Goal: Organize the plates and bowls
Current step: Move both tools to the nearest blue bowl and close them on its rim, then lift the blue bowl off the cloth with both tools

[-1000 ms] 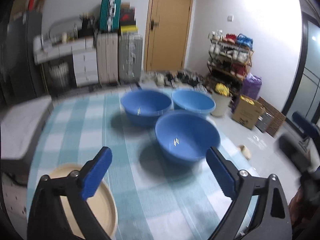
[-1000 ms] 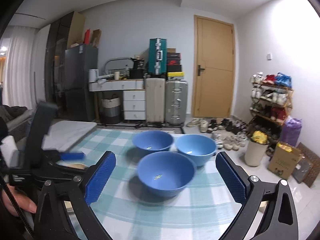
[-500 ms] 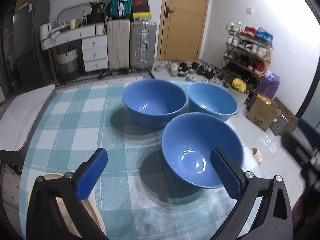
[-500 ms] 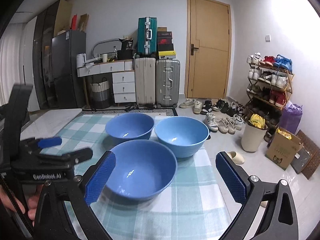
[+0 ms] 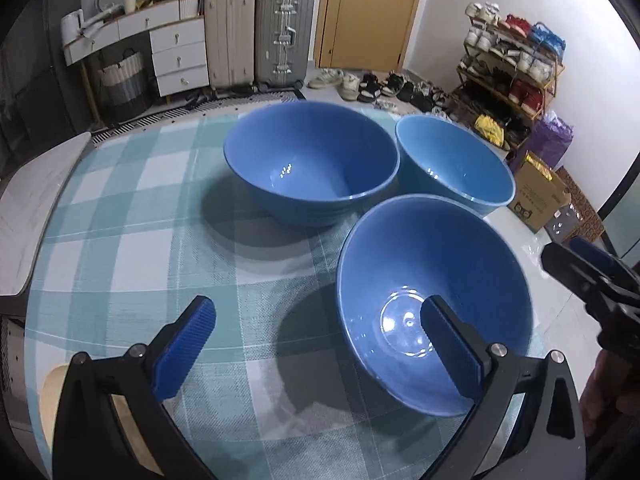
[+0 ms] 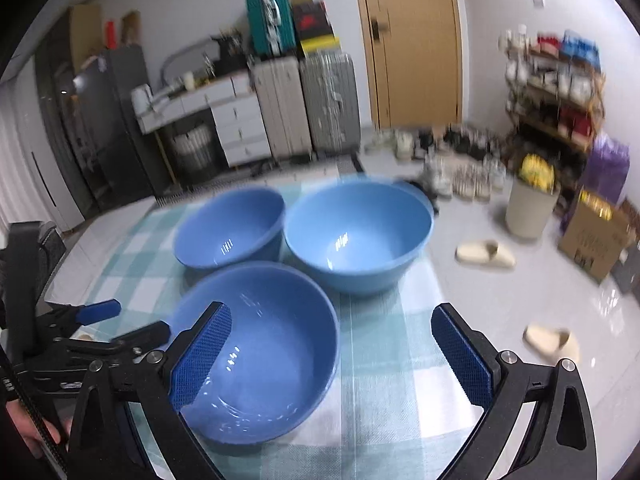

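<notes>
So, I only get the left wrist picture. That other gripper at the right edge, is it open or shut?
Observer: Open. The right gripper has its jaws wide apart and holds nothing.
Operator: What is it over?
Observer: One of its fingers shows in front of the nearest blue bowl, the other in front of the checked tablecloth. Past the table, two beige slippers lie on the floor.

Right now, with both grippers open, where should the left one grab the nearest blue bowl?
Pinch the rim of the nearest blue bowl on its left wall, coming from above with one finger inside and one outside. The bowl is upright, empty and much wider than the left gripper opens, so only the thin wall fits. That side faces bare tablecloth; the far side crowds the two other bowls.
</notes>
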Motion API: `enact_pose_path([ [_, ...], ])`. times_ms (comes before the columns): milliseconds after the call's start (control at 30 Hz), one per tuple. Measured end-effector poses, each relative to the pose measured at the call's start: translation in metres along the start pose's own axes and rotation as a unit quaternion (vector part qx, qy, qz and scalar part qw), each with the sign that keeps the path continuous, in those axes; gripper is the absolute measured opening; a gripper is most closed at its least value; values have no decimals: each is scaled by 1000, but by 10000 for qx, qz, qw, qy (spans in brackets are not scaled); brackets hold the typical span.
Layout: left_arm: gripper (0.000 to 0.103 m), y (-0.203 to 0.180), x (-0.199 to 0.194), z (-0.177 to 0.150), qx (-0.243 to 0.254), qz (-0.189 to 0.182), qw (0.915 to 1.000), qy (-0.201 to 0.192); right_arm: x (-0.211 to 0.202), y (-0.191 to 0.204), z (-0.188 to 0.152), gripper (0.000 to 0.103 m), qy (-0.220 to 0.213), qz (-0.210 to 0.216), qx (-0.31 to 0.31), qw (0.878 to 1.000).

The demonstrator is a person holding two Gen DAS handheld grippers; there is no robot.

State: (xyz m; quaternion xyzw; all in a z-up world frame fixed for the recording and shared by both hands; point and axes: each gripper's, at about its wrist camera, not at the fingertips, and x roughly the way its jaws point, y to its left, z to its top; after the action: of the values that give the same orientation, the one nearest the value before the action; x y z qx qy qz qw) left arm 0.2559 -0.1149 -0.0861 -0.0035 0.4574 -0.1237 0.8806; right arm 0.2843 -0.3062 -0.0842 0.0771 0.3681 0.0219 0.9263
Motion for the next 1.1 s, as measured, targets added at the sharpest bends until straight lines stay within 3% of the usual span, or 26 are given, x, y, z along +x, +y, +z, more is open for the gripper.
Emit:
enact_pose_path([
  [233, 101, -4, 21, 3, 27, -216, 9994, 280, 45, -17, -17, 100, 467, 285, 411, 9977],
  [300, 99, -3, 22, 4, -31, -348, 9989, 315, 49, -19, -20, 90, 462, 358, 433, 9974],
  [367, 92, -2, 24, 6, -76, -474, 9983, 336, 54, -16, -23, 79, 490, 439, 355, 9972],
  [433, 85, -2, 24, 8, -74, -494, 9982, 341, 60, -15, -25, 75, 570, 436, 294, 9970],
  [500, 82, -2, 25, 8, -44, -528, 9980, 338, 62, -13, -27, 62, 629, 508, 262, 9964],
  [567, 68, -2, 27, 6, 2, -541, 9979, 366, 65, -13, -29, 56, 711, 498, 234, 9959],
  [700, 50, 1, 34, 3, -34, -611, 9967, 537, 66, -11, -32, 48, 873, 586, 293, 9940],
  [733, 41, 2, 36, 2, -51, -630, 9964, 573, 67, -12, -32, 48, 936, 640, 351, 9929],
  [800, 37, 4, 39, -1, -61, -631, 9959, 646, 68, -12, -33, 34, 1015, 658, 362, 9920],
  [900, 31, 2, 36, -3, -32, -727, 9953, 635, 66, -9, -36, 23, 1016, 614, 282, 9925],
  [1100, 26, -7, 28, -6, 101, -815, 9948, 601, 61, -3, -40, 14, 1017, 549, 167, 9932],
])
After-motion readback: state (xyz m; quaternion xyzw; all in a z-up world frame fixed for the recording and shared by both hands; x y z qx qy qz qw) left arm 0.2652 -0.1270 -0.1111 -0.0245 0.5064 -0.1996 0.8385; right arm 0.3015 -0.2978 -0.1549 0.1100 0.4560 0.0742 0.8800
